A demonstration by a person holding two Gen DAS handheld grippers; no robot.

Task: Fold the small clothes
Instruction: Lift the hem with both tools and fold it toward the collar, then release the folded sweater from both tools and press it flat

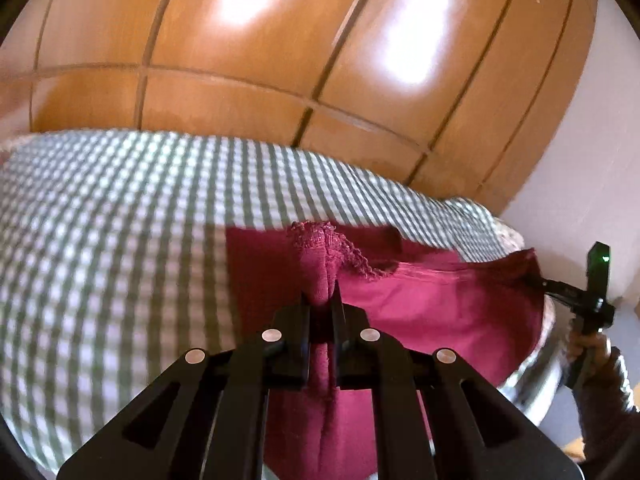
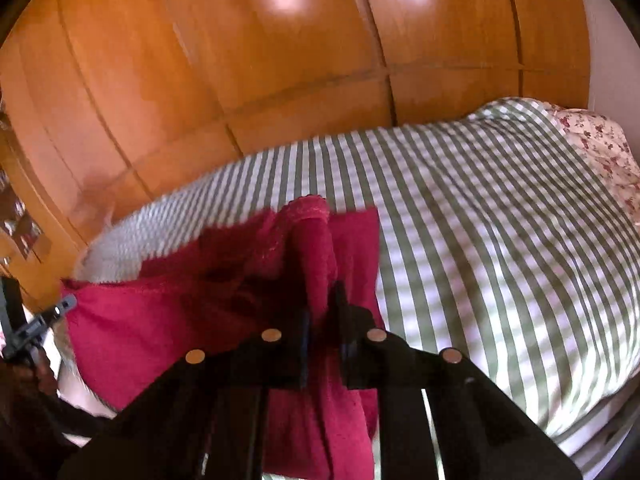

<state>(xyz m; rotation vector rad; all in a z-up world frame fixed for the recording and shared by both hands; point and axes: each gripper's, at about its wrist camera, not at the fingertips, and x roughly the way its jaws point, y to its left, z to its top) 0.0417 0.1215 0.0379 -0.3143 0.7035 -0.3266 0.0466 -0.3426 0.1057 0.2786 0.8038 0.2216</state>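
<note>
A small dark red garment (image 1: 432, 304) with a lace edge is held stretched above a bed with a green and white checked cover (image 1: 112, 232). My left gripper (image 1: 322, 298) is shut on one bunched corner of it. My right gripper (image 2: 322, 300) is shut on the other corner of the garment (image 2: 168, 320). The cloth hangs between the two and drapes under each. The right gripper shows at the far right of the left wrist view (image 1: 592, 300). The left gripper shows at the far left of the right wrist view (image 2: 36, 328).
A wooden wardrobe (image 1: 280, 60) with panelled doors stands behind the bed. A floral pillow (image 2: 596, 148) lies at the far right end of the bed. A white wall (image 1: 600, 140) is to the right.
</note>
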